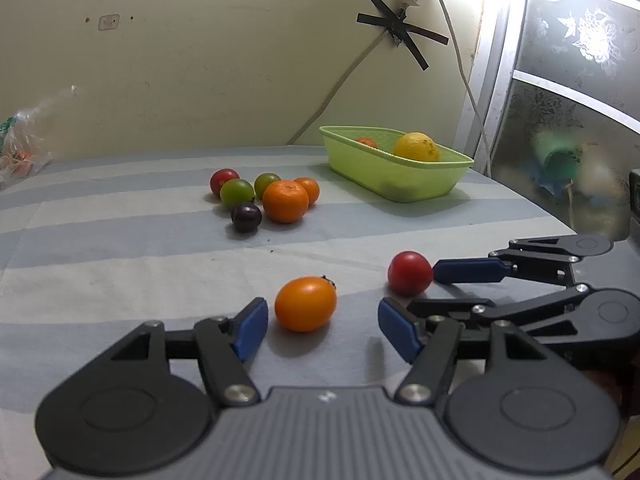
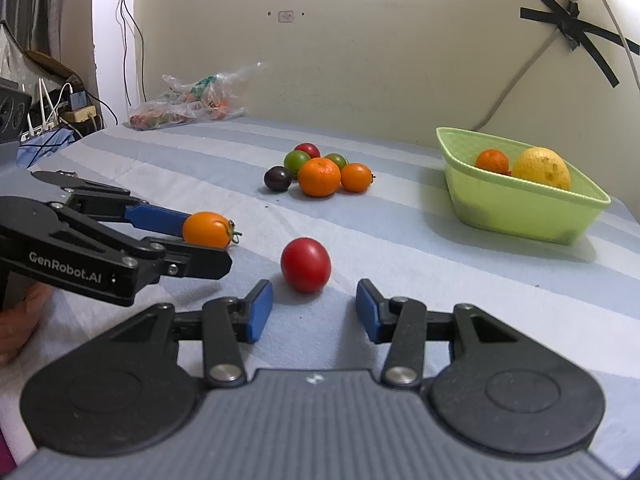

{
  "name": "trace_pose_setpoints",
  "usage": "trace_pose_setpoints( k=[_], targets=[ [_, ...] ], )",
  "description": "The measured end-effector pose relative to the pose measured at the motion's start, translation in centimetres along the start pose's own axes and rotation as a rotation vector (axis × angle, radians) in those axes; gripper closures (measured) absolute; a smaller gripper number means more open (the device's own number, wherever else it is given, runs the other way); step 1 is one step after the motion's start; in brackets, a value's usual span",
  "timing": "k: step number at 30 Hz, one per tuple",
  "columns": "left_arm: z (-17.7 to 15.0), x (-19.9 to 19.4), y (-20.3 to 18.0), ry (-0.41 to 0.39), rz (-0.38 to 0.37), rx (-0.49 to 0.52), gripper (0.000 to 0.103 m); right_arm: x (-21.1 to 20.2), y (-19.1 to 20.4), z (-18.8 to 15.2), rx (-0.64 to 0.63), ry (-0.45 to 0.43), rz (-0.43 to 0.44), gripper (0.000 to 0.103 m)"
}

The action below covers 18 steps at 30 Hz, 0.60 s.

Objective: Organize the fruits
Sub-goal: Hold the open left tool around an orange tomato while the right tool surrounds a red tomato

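While both hand-held grippers stand open and empty, the left [image 1: 322,326] flanks the orange tomato [image 1: 305,303] and the right [image 2: 314,312] faces the red tomato [image 2: 305,265], both near on the striped cloth [image 1: 120,248]. They look light, smooth, soft: grip the middle gently. The basket [image 2: 520,216] lies far right.

Home bedroom: striped bedsheet [image 1: 120,240], taped wall cable [image 1: 400,28].

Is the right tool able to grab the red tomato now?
Probably yes. The right tool is open, and the red tomato sits just ahead of its gap with nothing between. The left tool is beside it, at the orange tomato.
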<state>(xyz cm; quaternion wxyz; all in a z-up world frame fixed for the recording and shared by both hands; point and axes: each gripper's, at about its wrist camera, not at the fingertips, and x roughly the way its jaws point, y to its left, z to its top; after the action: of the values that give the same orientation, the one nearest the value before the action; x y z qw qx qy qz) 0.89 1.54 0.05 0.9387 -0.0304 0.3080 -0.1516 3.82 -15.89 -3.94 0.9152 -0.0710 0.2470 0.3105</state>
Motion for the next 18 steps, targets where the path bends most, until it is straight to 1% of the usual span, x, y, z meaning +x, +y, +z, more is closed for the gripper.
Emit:
trace_pose_setpoints(
  k=[2, 6, 10, 18],
  targets=[
    [-0.01, 0.0, 0.02, -0.001, -0.002, -0.002, 0.04, 0.01, -0.04, -0.01, 0.0, 0.001, 0.011, 0.049],
    [-0.06, -0.05, -0.07, -0.001, -0.007, -0.002, 0.04, 0.01, -0.03, -0.01, 0.001, 0.002, 0.014, 0.048],
    [-0.07, -0.06, -0.15, 0.001, -0.015, 0.0, 0.037, 0.02, -0.15, -0.01, 0.003, 0.003, 0.022, 0.046],
    [-0.07, -0.09, -0.26, 0.002, -0.018, 0.002, 0.037, 0.03, -0.53, 0.0, 0.019, 0.002, 0.048, 0.042]
  ],
)
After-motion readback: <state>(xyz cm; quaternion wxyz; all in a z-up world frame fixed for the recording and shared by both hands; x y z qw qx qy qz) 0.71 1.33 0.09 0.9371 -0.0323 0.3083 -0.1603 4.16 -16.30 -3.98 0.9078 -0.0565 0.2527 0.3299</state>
